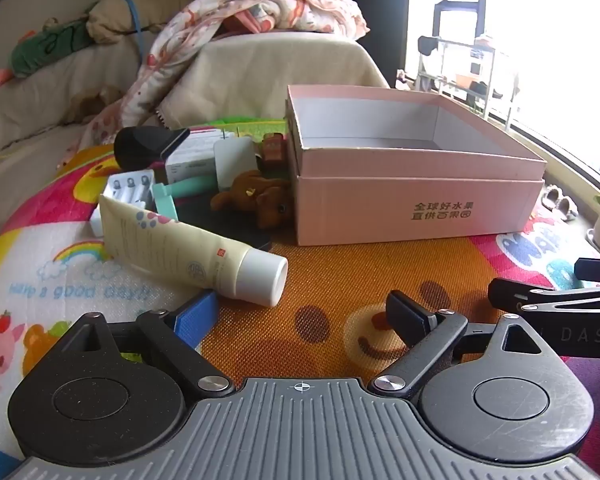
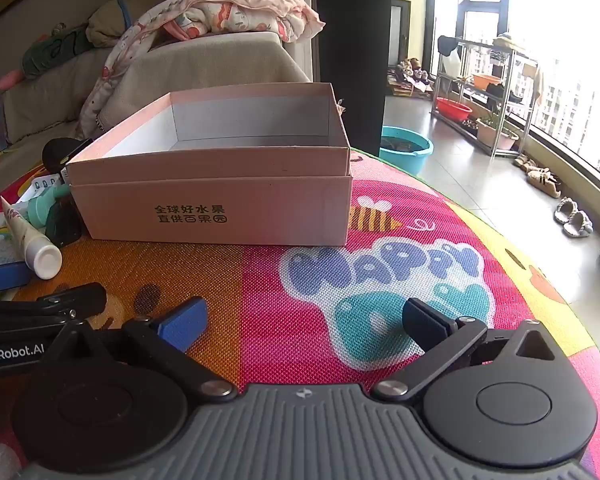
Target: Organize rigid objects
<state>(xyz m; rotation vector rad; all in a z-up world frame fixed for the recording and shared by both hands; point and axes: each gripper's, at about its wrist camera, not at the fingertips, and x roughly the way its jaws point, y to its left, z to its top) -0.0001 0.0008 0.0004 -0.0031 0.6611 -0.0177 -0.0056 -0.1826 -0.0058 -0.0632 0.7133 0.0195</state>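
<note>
A colourful cartoon play mat (image 2: 380, 264) is covering the floor. An open pink cardboard box (image 1: 416, 208) is sitting on it. Just left of the box, a cream tube (image 1: 188, 252) with a white cap is lying on its side, beside a brown plush toy (image 1: 260, 198), a mint-green item (image 1: 168, 200) and small white packages (image 1: 128, 190).

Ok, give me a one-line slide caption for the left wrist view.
Open left gripper hovers over the play mat, facing a cream tube, cluttered items and an empty pink box.

Daylight floods in from the window (image 2: 572, 80), which is blown out white. Edges bend with fisheye distortion; focus stays sharp.
</note>
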